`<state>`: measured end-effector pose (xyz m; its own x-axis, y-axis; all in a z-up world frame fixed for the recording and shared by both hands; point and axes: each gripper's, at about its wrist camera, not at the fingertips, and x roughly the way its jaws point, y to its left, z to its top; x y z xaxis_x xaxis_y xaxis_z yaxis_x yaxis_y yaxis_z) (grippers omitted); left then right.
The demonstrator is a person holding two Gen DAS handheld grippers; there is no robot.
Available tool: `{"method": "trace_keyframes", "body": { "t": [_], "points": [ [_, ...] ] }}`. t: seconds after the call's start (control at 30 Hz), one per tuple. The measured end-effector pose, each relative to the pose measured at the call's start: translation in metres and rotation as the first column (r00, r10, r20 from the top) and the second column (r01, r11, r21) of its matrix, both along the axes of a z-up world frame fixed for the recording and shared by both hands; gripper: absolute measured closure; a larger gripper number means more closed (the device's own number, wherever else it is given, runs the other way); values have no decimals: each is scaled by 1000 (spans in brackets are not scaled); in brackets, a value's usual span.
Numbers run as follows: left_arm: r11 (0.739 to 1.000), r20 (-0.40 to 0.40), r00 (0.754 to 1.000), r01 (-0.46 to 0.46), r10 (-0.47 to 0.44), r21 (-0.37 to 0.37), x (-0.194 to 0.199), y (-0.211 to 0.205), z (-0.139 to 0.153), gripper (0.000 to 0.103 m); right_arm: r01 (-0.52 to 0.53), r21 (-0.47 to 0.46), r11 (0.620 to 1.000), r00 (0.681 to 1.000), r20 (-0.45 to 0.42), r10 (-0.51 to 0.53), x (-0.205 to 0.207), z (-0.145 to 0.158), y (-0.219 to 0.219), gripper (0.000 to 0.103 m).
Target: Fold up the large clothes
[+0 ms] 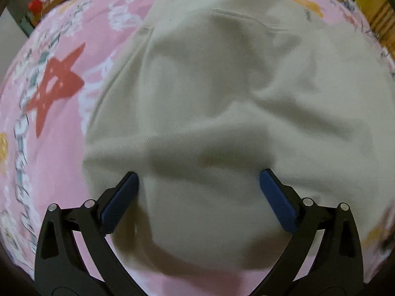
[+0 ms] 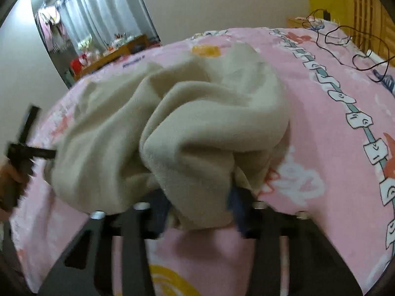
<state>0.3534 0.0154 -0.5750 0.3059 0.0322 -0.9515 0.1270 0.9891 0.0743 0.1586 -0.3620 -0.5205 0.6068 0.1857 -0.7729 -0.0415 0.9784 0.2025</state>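
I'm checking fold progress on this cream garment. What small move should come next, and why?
Probably close the left gripper on the cream fleece garment. Its blue pads stand wide apart with cloth bulging between them, while the right gripper already has a bunched fold between its jaws on the pink patterned bedsheet.

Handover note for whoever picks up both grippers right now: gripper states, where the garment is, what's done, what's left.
Left gripper: jaws wide open over the near edge of the cream fleece garment, gripping nothing.
Right gripper: jaws partly closed around a bunched fold of the garment; the blurred view does not show whether the pads pinch it.
The garment lies crumpled on the pink patterned bedsheet.
Done: no neat fold visible.
Left: confirm the right grip, take an edge with the left, spread the garment flat, then fold.
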Motion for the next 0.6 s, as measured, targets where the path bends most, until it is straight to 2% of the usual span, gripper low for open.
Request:
{"method": "trace_keyframes", "body": {
  "t": [0.07, 0.2, 0.27, 0.33, 0.43, 0.5, 0.53, 0.57, 0.6],
  "points": [
    [996, 32, 998, 49, -51, 78, 8, -5, -5, 5, 10, -5, 1000, 1000, -4, -10, 1, 10, 1, 78],
    [991, 42, 997, 54, -60, 120, 25, -1, -6, 5, 90, 193, 977, 996, 2, -92, 1, 23, -22, 80],
    [993, 34, 998, 54, -58, 109, 27, 2, -5, 5, 140, 272, 952, 990, -32, -137, -6, 14, -30, 80],
    [994, 38, 998, 52, -56, 95, 22, 10, 0, 5, 217, 356, 909, 976, -114, -188, -29, -18, -44, 79],
    [994, 46, 997, 60, -64, 89, 14, 15, 5, 5, 240, 361, 901, 969, -138, -203, -49, -38, -48, 74],
    [997, 36, 998, 51, -53, 58, 15, 15, 10, 5, 265, 363, 893, 963, -150, -225, -55, -31, -54, 59],
    [999, 22, 999, 36, -37, 28, 14, 22, 15, 5, 284, 343, 895, 957, -162, -242, -58, -26, -58, 46],
    [1000, 11, 1000, 27, -27, 11, 14, 28, 19, 5, 292, 324, 900, 954, -166, -249, -60, -22, -60, 46],
    [1000, 2, 1000, 25, -25, -12, 14, 31, 23, 6, 288, 255, 923, 953, -176, -248, -61, -14, -59, 46]
  ]
}}
